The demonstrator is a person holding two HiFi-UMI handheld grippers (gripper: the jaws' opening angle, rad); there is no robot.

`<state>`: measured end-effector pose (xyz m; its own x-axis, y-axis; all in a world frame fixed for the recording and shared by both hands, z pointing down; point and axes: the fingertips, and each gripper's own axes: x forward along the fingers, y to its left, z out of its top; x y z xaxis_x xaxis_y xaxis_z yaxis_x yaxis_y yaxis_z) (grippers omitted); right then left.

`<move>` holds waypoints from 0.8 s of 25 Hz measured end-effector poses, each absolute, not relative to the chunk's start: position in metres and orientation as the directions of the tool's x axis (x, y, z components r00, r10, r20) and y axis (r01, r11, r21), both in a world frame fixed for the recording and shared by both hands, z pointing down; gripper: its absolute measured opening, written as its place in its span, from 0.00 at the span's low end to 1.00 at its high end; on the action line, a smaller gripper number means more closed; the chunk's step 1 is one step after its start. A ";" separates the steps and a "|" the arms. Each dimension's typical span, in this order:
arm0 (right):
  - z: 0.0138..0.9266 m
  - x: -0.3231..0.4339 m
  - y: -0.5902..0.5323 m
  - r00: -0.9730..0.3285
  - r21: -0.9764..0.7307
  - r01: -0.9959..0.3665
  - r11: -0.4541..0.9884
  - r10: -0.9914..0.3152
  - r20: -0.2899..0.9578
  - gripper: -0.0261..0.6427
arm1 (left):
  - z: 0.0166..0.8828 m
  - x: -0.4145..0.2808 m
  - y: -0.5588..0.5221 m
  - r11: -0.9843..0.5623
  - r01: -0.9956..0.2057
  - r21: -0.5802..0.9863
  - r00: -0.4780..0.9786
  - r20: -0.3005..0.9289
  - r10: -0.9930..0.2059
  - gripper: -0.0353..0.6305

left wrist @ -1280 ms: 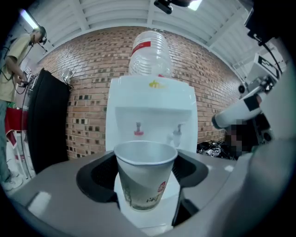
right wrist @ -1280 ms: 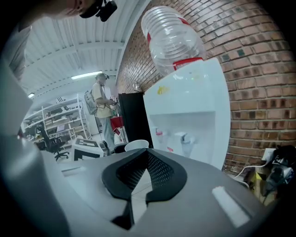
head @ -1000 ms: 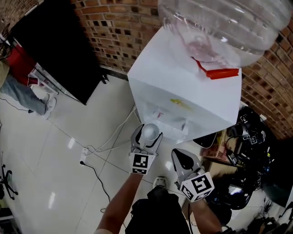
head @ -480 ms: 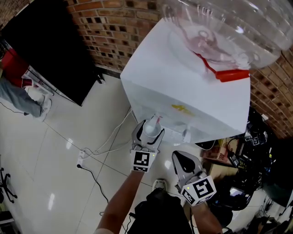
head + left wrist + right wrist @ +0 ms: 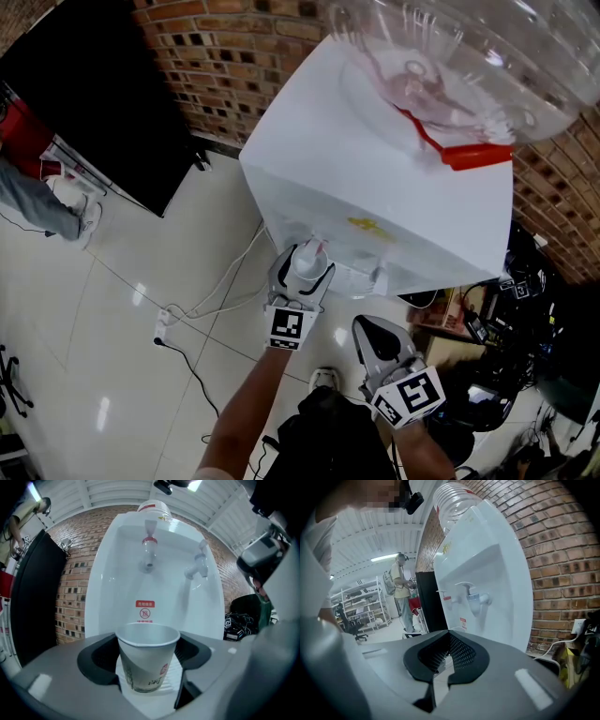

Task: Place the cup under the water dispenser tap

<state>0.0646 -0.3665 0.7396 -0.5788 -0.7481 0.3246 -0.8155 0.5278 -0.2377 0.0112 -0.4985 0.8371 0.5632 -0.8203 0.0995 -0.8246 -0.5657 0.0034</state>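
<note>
left gripper [image 5: 146, 663]: clamped on cup [image 5: 149, 646] (upright); beneath red tap [image 5: 149, 550] | right gripper [image 5: 443, 660]: jaws together

Reaching forward with both grippers.
Clamps cup [image 5: 146, 662] upright in left gripper [image 5: 301, 273]; holds right gripper [image 5: 377, 333] just beside, slightly behind, jaws together, empty.

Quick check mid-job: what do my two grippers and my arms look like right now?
The left gripper and the right gripper both have light grey shells and black padded fingers, with a dotted texture visible on the right pair. Each carries a white cube with black square markers. The forearms show no sleeves.
</note>
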 end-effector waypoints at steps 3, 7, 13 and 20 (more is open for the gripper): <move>0.740 0.063 -0.365 -0.584 -0.242 -0.812 0.531 -0.744 0.325 0.04 | 0.837 0.013 -0.499 -0.574 -0.819 -0.005 0.572 0.090 -0.816 0.59; 0.739 0.061 -0.364 -0.588 -0.245 -0.809 0.534 -0.741 0.326 0.04 | 0.840 0.011 -0.500 -0.580 -0.814 0.005 0.577 0.108 -0.809 0.61; 0.730 0.063 -0.365 -0.579 -0.235 -0.815 0.530 -0.748 0.323 0.04 | 0.843 0.011 -0.494 -0.591 -0.806 0.034 0.591 0.119 -0.798 0.72; 0.695 0.064 -0.363 -0.559 -0.254 -0.829 0.498 -0.752 0.349 0.04 | 0.825 -0.024 -0.450 -0.518 -0.849 0.105 0.528 0.208 -0.823 0.73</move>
